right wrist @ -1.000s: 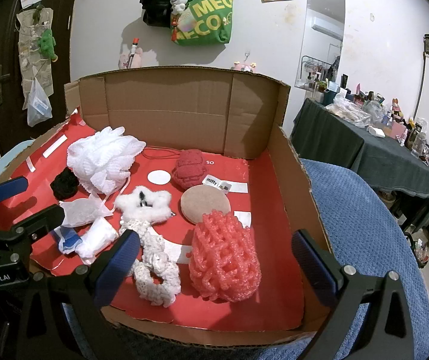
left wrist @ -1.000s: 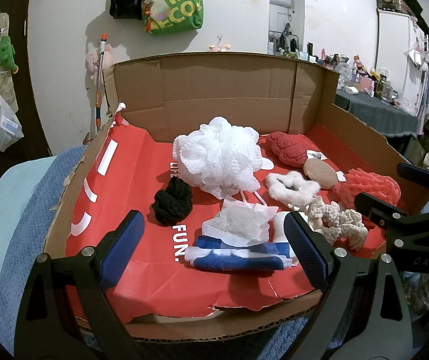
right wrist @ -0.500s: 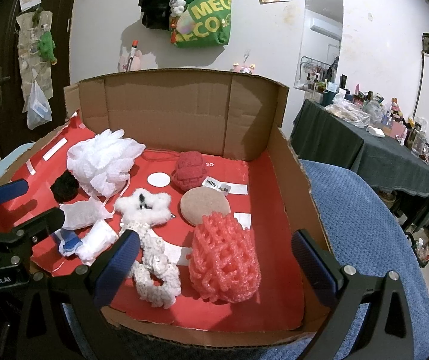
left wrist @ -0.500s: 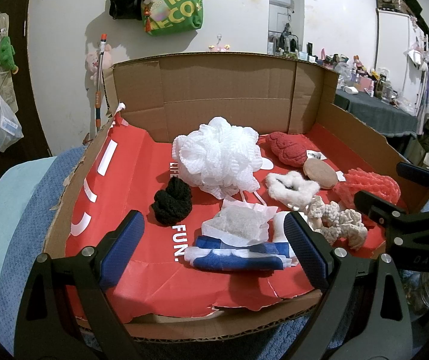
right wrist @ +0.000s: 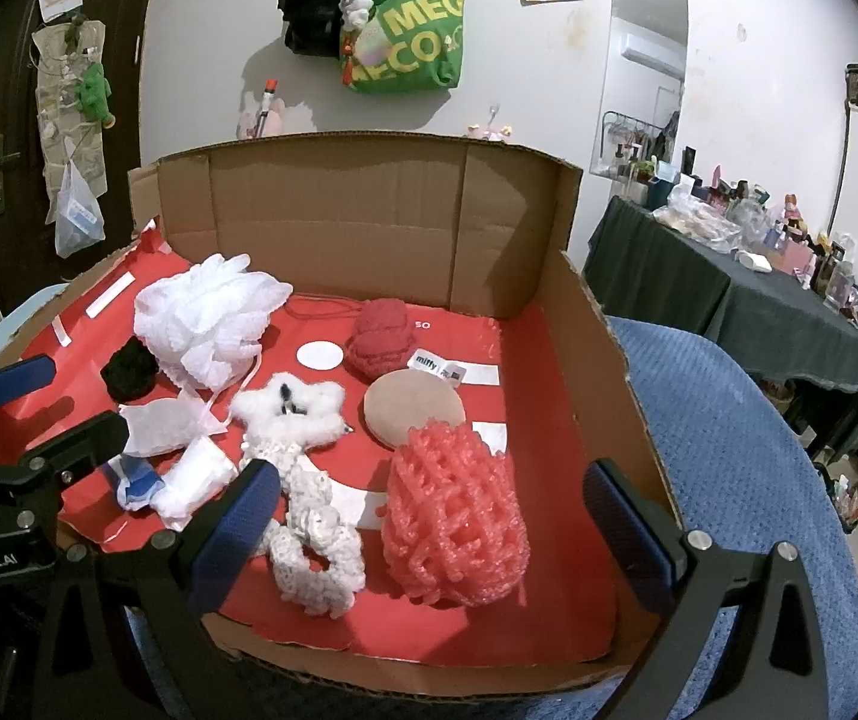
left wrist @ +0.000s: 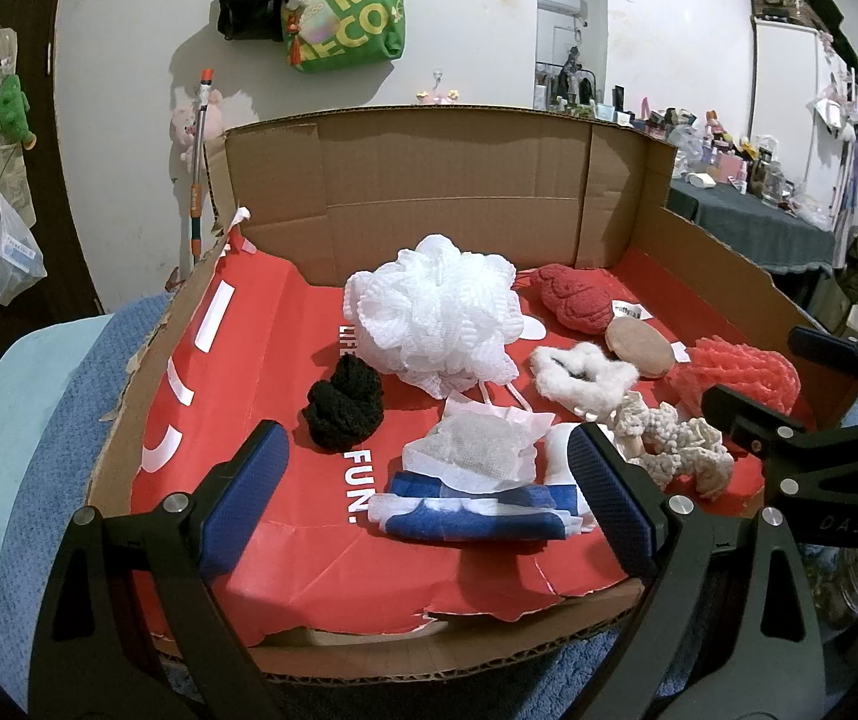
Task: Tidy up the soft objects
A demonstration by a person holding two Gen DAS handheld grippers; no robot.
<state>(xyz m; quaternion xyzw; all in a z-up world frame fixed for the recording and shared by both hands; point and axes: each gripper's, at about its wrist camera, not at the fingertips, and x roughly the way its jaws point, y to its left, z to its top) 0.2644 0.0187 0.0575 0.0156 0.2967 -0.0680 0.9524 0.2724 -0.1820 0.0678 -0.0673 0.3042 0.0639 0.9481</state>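
Right wrist: my right gripper (right wrist: 435, 516) gapes over the pink mesh sponge (right wrist: 456, 519); left gripper (left wrist: 426, 501) wide open, both empty.

You see a matt corrugated cardboard box (left wrist: 453, 180) with smooth red paper lining (left wrist: 285, 360), a frilly white mesh puff (left wrist: 438, 315), a knobbly coral foam net (right wrist: 456, 519), and a fuzzy black knit scrunchie (left wrist: 342, 405).

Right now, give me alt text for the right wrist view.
An open right hand-held gripper hovers over a pink mesh sponge in a red-lined cardboard box, empty. Beside it lie a cream scrunchie, a tan round pad and a white bath pouf.
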